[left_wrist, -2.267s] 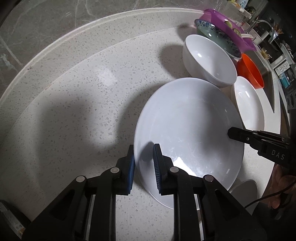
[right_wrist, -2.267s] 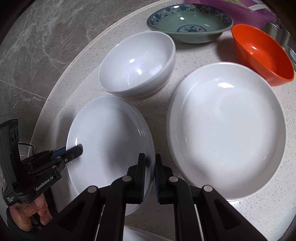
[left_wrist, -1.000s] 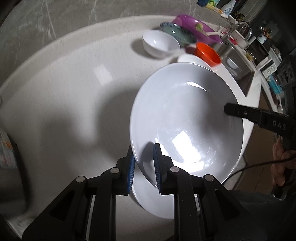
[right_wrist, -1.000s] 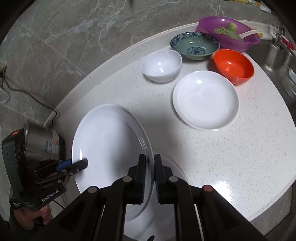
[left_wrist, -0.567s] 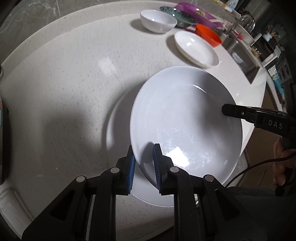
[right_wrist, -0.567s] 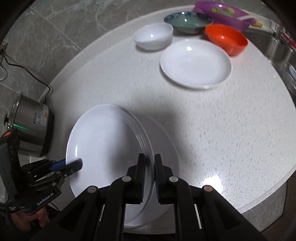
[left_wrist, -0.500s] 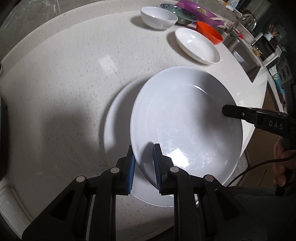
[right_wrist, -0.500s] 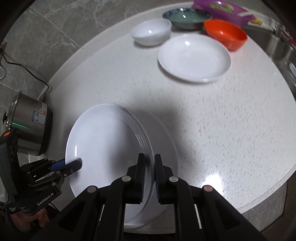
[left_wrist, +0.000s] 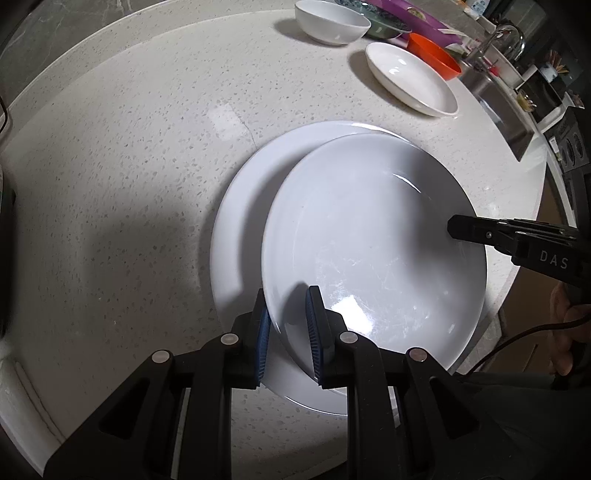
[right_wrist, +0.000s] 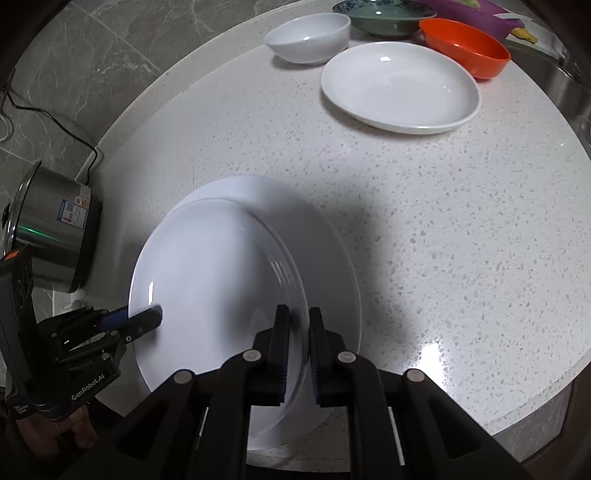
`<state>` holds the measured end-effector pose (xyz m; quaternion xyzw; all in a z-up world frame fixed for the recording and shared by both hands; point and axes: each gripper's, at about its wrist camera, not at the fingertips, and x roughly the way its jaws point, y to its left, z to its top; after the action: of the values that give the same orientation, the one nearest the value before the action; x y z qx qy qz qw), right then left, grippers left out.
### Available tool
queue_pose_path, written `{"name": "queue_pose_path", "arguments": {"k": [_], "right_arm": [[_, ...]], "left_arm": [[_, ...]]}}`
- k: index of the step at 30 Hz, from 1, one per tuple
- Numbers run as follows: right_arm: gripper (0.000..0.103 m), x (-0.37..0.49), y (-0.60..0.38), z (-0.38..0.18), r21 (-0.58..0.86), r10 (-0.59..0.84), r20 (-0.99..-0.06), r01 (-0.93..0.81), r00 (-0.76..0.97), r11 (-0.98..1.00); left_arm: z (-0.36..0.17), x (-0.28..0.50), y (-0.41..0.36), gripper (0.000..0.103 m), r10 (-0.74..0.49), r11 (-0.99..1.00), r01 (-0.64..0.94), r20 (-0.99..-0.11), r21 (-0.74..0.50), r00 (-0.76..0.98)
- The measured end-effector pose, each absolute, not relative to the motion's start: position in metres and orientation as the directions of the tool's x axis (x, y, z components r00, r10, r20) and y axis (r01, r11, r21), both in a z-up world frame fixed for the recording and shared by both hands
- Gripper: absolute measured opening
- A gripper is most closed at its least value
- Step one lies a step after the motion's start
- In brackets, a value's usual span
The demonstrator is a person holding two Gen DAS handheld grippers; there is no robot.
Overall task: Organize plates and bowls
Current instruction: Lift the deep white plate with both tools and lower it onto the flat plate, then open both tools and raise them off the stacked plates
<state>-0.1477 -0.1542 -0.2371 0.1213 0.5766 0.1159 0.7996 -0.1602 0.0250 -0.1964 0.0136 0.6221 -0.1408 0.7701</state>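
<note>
Plates and bowls share a pale speckled countertop (left_wrist: 129, 155). Both grippers clamp one white plate (left_wrist: 369, 251) by opposite edges: the left gripper (left_wrist: 286, 325) pinches its near rim between blue-lined fingers (left_wrist: 263, 332), and the right gripper (right_wrist: 295, 332) nips the rim on the other side, its black fingers (right_wrist: 282, 332) pressed close on the thin edge. Directly beneath the held plate lies a second, larger white plate (left_wrist: 240, 206) flat on the counter, showing as a crescent past the held plate's edge on the left gripper's outer side; whether the two plates touch cannot be told. Well ahead of the grippers a shallow white plate (right_wrist: 399, 85) sits alone, with a white bowl (right_wrist: 308, 37) just beyond it, an orange bowl (right_wrist: 465, 48) beside it, and a green bowl with a blue patterned rim (right_wrist: 384, 16) and a purple dish (left_wrist: 417, 18) farther back. To the outer side of the left gripper stands a steel pot (right_wrist: 51, 229) with a label, a cable running behind it. Behind the right gripper, a hand (left_wrist: 569, 332) shows at its handle.
</note>
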Motion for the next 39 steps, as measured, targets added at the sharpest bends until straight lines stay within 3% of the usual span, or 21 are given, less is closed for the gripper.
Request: {"name": "queue_pose_path", "arguments": {"k": [22,25,27,29,37,39], "right_arm": [[0.017,-0.155,-0.139,-0.245,0.221,0.264,-0.897,-0.157,0.354,0.963],[0.021,-0.156,-0.139,-0.246,0.224,0.268,-0.895,-0.162,0.357,0.961],[0.033,-0.158,-0.137,-0.244,0.209,0.260,-0.892,-0.174,0.369,0.962],[0.043,-0.159,-0.132,-0.242,0.198,0.257,-0.888,-0.186,0.381,0.962],[0.046,-0.160,-0.132,-0.242,0.196,0.265,-0.877,-0.205,0.401,0.959],[0.050,-0.160,-0.132,-0.241,0.197,0.274,-0.874,-0.221,0.402,0.955]], "left_arm": [[-0.206,-0.165,0.015,0.022,-0.188,0.958,0.258,-0.949,-0.121,0.253],[-0.204,-0.168,0.015,0.041,-0.204,0.953,0.273,-0.941,-0.128,0.269],[-0.201,-0.170,0.012,0.069,-0.223,0.947,0.289,-0.932,-0.138,0.286],[-0.200,-0.171,0.012,0.071,-0.224,0.946,0.293,-0.930,-0.137,0.290],[-0.188,-0.168,0.023,0.071,-0.230,0.957,0.248,-0.916,-0.151,0.328],[-0.184,-0.169,0.025,0.071,-0.244,0.956,0.239,-0.909,-0.168,0.339]]}}
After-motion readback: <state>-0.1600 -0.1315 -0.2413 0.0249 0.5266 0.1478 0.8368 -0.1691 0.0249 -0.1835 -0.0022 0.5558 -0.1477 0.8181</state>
